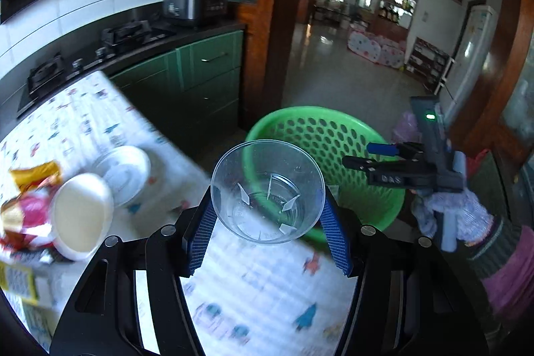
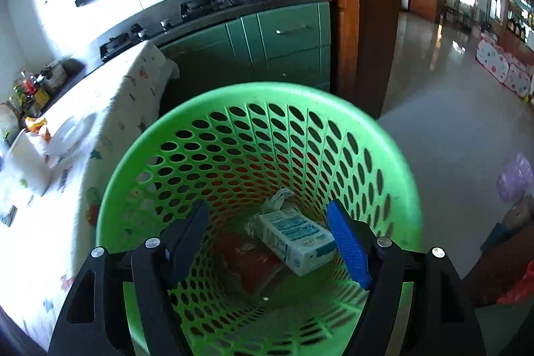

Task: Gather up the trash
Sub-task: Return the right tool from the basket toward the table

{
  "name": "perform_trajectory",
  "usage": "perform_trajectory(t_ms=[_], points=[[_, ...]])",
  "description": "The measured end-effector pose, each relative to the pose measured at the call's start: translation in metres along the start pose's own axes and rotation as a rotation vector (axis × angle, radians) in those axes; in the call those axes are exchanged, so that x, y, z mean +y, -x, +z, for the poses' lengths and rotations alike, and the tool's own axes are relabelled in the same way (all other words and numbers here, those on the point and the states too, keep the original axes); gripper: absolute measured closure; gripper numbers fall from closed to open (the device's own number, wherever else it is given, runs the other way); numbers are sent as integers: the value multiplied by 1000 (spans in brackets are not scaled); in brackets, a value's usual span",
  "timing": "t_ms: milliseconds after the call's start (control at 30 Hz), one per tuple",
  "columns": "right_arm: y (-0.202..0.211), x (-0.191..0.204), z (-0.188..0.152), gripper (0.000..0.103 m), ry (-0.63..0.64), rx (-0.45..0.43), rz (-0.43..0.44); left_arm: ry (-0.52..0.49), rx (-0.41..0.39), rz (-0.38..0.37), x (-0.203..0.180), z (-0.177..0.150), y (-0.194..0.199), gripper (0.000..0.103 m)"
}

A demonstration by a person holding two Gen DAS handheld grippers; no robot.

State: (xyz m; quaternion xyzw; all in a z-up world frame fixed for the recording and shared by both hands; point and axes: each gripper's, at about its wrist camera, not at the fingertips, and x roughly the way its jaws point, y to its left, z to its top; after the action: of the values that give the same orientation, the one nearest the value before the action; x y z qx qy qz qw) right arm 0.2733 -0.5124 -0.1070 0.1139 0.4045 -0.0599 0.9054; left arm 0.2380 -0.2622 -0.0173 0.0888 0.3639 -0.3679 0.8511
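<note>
The left gripper (image 1: pixel 267 216) is clamped on a clear, round disposable plastic cup (image 1: pixel 267 191), its blue-padded fingers (image 1: pixel 335 236) pressing the cup's two sides. The cup's open mouth faces the camera; it looks empty, with bright glints on its ribbed bottom. It is held in the air above the table edge, where the white tablecloth printed with small coloured figures (image 1: pixel 253 282) ends, and its far rim overlaps the near rim of the green perforated plastic basket (image 1: pixel 320 135) that stands on the floor just beyond that edge.

The right gripper (image 2: pixel 270 239) hangs over the basket's mouth with its jaws spread wide and nothing between them. Below it, at the basket bottom, lie a white and blue carton (image 2: pixel 297 239), a crumpled wrapper (image 2: pixel 277 201) and a reddish packet (image 2: pixel 250 262).

On the table to the left sit a white foam bowl (image 1: pixel 83 216), a white round lid (image 1: pixel 125 174) and a red and yellow snack bag (image 1: pixel 26 206). Past the basket, bare pale floor (image 2: pixel 450 129) opens toward the doorway; green cabinets (image 2: pixel 287 45) stand behind.
</note>
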Motion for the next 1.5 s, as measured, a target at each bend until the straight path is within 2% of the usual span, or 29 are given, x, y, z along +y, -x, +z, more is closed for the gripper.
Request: perform_trajectory(t_ms=[300, 633, 667, 700, 1000, 1367, 1500], points=[[45, -12, -17, 27, -5, -80, 29, -16, 89, -46, -34, 23, -68, 43], [66, -24, -37, 21, -35, -90, 42, -18, 132, -38, -48, 25, -98, 40], [67, -23, -38, 21, -35, -87, 42, -16, 135, -35, -48, 24, -98, 36], [67, -22, -39, 21, -36, -85, 40, -13, 135, -32, -48, 24, -96, 33], [76, 5, -38, 19, -9, -95, 72, -24, 87, 8, -36, 14, -57, 32], [86, 76, -28, 16, 113, -121, 165, 59, 24, 145, 20, -23, 22, 32], [86, 103, -23, 15, 148, -125, 210, 125, 2, 198, 48, -41, 53, 32]])
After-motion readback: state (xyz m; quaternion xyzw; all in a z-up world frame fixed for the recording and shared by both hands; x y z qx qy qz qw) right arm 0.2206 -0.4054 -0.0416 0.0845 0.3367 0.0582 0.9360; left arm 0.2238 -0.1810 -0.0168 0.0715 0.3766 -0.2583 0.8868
